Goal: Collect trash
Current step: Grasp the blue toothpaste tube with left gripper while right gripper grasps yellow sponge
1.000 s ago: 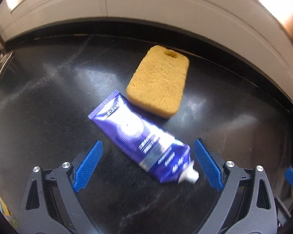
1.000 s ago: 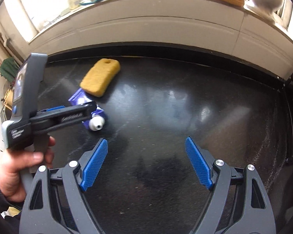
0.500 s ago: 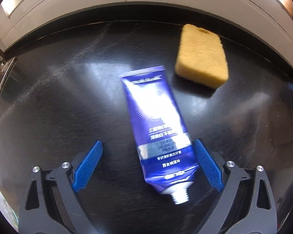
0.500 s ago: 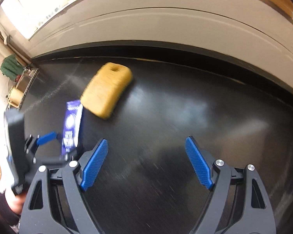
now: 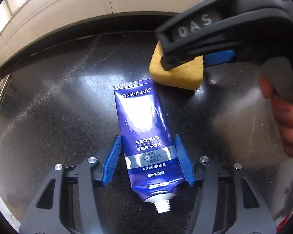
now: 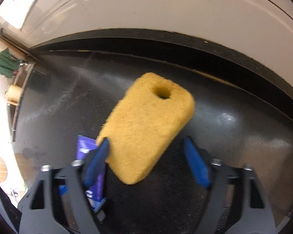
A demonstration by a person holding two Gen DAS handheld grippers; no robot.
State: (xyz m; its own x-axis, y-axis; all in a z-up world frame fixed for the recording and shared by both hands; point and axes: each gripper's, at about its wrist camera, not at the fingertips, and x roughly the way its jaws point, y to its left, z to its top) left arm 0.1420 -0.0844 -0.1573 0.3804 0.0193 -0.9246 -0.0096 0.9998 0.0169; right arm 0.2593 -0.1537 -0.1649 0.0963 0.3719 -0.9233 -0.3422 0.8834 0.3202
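Observation:
A blue toothpaste tube (image 5: 148, 144) with no cap lies on the black counter (image 5: 58, 101). My left gripper (image 5: 148, 161) has narrowed around the tube's lower half; its blue pads (image 5: 182, 159) stand at the tube's sides, the right one touching. A yellow sponge (image 6: 148, 126) with a hole lies just beyond the tube and also shows in the left wrist view (image 5: 177, 74). My right gripper (image 6: 146, 161) is open around the sponge's near end, left pad touching its corner. The right gripper also reaches in over the sponge in the left wrist view (image 5: 185, 58). The tube shows behind the right gripper's left finger (image 6: 88, 148).
A white wall (image 6: 166, 9) runs behind the counter's back edge. At the far left stand a green cloth (image 6: 3, 64) and a tan cup (image 6: 14, 93) past the counter's metal rim. A hand (image 5: 286, 113) holds the right gripper.
My left gripper has advanced along the tube and narrowed from wide open to its sides. My right gripper has moved left and forward until the sponge sits between its fingers.

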